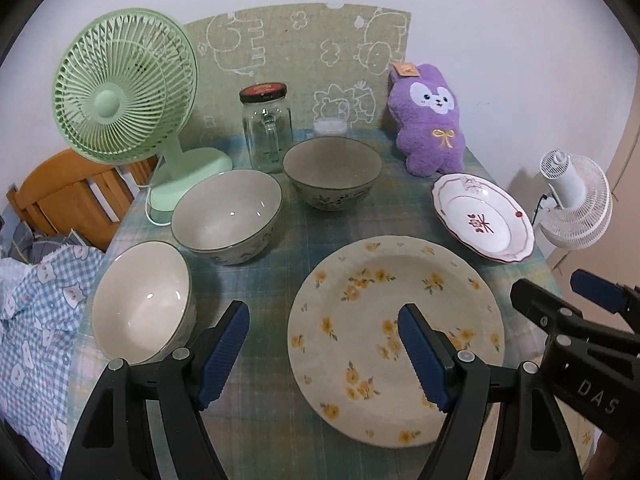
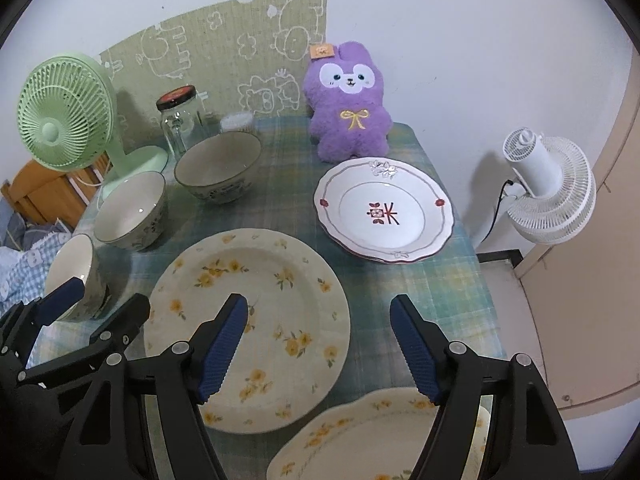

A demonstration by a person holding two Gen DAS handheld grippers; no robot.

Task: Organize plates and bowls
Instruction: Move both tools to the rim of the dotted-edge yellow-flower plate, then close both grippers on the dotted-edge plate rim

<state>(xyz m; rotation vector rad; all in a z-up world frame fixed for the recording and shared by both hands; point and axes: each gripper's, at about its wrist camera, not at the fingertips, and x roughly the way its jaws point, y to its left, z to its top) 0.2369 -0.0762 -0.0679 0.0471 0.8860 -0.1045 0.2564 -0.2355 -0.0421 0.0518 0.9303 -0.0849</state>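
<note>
Both sets of tongs, my left gripper [image 1: 324, 354] and right gripper [image 2: 318, 346], hang apart and empty over the big yellow-flowered plate [image 1: 394, 320] mid-table, bowls [image 1: 228, 216] lined up leftward, so I judge I'm approaching, next needing a rim grip.

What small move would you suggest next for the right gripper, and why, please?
Probably ease the right gripper toward the white plate to grasp its near rim: its jaws are open and empty, and that smaller plate lies alone, so it could be stacked on the large floral plate.
</note>
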